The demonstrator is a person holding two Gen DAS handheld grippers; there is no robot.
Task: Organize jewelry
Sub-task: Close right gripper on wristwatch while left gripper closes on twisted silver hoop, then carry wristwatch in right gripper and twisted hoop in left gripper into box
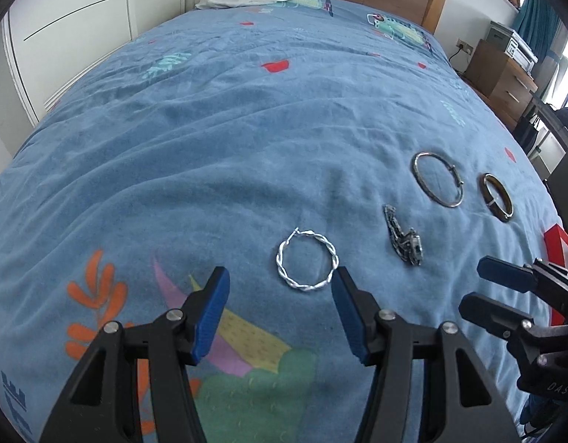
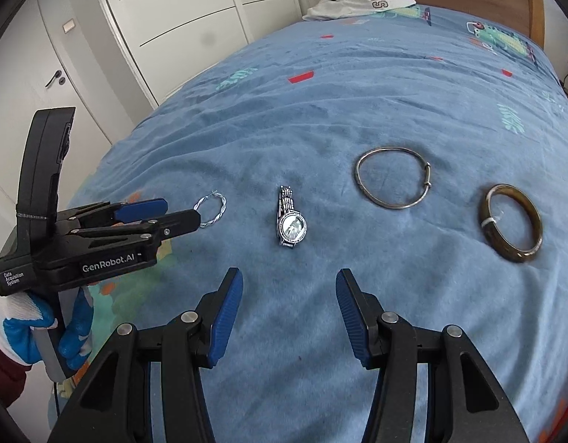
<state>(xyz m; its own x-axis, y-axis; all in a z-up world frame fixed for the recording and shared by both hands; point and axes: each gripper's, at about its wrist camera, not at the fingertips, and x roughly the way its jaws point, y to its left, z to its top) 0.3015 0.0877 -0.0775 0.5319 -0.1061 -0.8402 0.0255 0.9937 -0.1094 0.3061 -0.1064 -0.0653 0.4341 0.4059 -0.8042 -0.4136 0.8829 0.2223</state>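
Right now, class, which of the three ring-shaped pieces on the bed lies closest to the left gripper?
The twisted silver hoop, just ahead of the open left gripper. The plain silver bangle and brown bangle lie farther right, beyond the wristwatch.

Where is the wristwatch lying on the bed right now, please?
The wristwatch lies on the blue bedspread, just ahead of the open right gripper, between the twisted silver hoop and the thin silver bangle.

Left gripper (image 2: 180, 212) body: "GenRobot.AI", "Data Acquisition System". Right gripper (image 1: 479, 288) body: "DAS".
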